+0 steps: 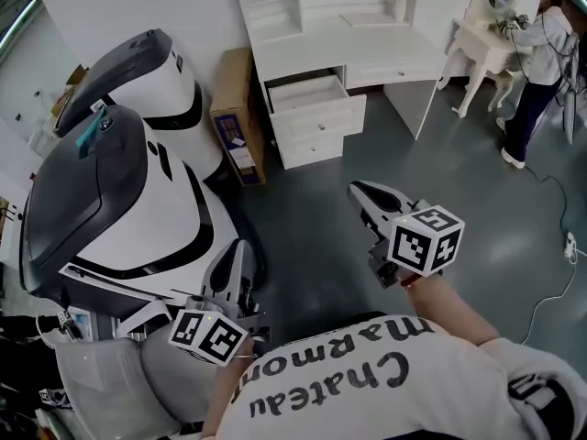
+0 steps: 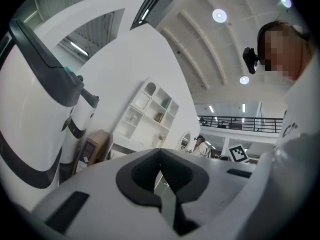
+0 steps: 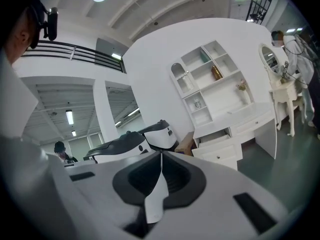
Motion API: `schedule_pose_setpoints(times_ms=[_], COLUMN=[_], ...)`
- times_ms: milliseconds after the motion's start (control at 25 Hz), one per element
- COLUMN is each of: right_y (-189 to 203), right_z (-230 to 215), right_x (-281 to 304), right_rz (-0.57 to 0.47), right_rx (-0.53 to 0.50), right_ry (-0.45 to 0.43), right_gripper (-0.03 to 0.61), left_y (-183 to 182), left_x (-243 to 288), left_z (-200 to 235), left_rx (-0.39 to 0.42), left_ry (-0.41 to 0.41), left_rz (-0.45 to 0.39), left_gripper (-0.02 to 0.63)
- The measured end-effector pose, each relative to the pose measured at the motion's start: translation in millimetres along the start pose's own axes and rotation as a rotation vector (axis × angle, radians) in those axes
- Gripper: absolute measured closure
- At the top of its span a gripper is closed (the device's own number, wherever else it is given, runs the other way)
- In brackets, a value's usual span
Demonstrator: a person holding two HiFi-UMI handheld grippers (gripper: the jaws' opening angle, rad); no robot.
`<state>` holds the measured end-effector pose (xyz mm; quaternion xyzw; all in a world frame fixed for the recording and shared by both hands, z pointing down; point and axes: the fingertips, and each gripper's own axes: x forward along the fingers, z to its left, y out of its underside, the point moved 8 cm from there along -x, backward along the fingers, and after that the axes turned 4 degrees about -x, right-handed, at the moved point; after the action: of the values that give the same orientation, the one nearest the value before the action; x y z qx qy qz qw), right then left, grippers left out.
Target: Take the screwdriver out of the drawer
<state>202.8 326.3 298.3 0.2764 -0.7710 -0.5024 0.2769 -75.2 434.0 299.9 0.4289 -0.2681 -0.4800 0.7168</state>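
Head view is showing the likely approach step: left tongs (image 1: 240,253) and right tongs (image 1: 359,192), both closed and empty, are pointing toward the open drawer (image 1: 310,94), well apart; next, nearing it and parting one pair.

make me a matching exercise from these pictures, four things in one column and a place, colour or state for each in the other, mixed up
Things:
1. top desk drawer
2. cardboard box
3. right gripper
4. dressing table

Descriptions:
a. jaws shut, nothing between them
b. pulled open
c. a person stands at it
d. brown, standing on the floor

Pairs: 1-b, 2-d, 3-a, 4-c
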Motion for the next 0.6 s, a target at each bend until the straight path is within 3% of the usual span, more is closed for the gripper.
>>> schedule_pose_setpoints(times_ms=[200,600], right_y=[-0.3,-30.3], right_z=[-2.1,8.5], right_x=[21.9,104.4], right_rz=[-0.011,-0.062], right_rx=[0.033,0.058], right_ry=[0.014,0.103], right_gripper=[0.551,0.551], left_y=[-22.1,-85.9], left_x=[10.6,84.6], left_z=[11.1,92.5], left_rx=[0.093,0.052], left_ry=[0.065,0.161], left_rz=[-0.028,0.030], left_gripper=[0.591,0.591])
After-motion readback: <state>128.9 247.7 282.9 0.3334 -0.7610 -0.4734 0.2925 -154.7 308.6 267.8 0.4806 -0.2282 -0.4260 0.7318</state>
